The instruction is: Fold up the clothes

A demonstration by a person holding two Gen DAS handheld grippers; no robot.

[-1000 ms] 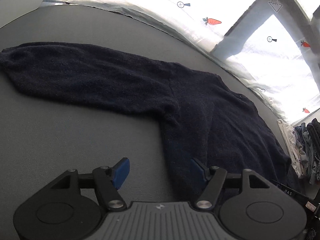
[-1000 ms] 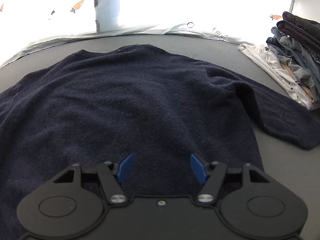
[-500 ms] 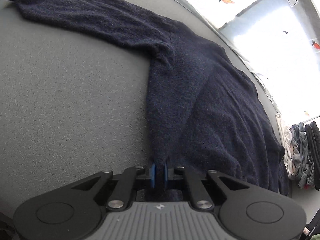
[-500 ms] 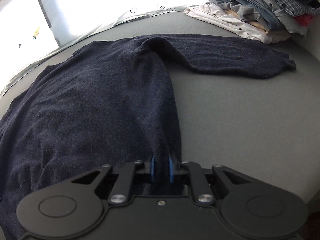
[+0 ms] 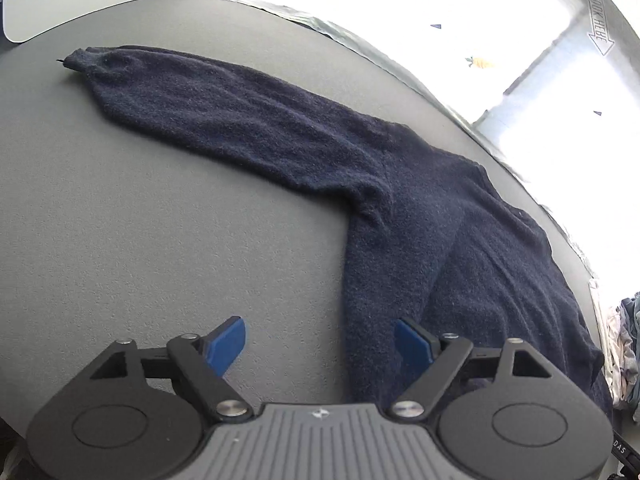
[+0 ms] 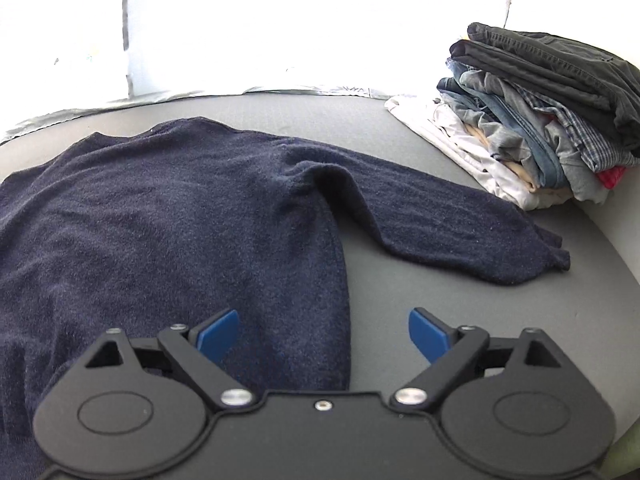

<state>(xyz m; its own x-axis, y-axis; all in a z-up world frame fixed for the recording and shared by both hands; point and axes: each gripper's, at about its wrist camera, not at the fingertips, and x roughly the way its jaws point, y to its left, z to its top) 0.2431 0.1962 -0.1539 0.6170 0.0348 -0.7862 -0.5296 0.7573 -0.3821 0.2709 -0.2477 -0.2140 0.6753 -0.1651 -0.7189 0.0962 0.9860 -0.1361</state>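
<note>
Two tools show, one per view, each with two blue pads. The left tool (image 5: 319,340) sits low over the grey table (image 5: 140,260) with its pads spread wide and nothing between them; its left pad is over bare table and its right pad (image 5: 412,340) over the near hem of the sweater. The right tool (image 6: 323,334) is likewise spread and empty-handed, its left pad (image 6: 218,332) over the knit and its right pad over bare table, so the sweater's side edge runs up between them. Whether either tool touches the cloth I cannot tell.

One navy sweater (image 6: 168,216) lies flat on the table, hem nearest the tools and neckline at the far side, so the body's long axis runs away from the cameras. It has two sleeves. The left sleeve (image 5: 224,116) stretches out far to the left, cuff at its far-left end. The right sleeve (image 6: 440,224) angles out to the right and back toward the near side, with a raised ridge at the shoulder.

Further right, one pile of folded clothes (image 6: 532,120) stands on the table, apart from the right cuff. Behind the table hangs a bright white backdrop (image 6: 280,28).
</note>
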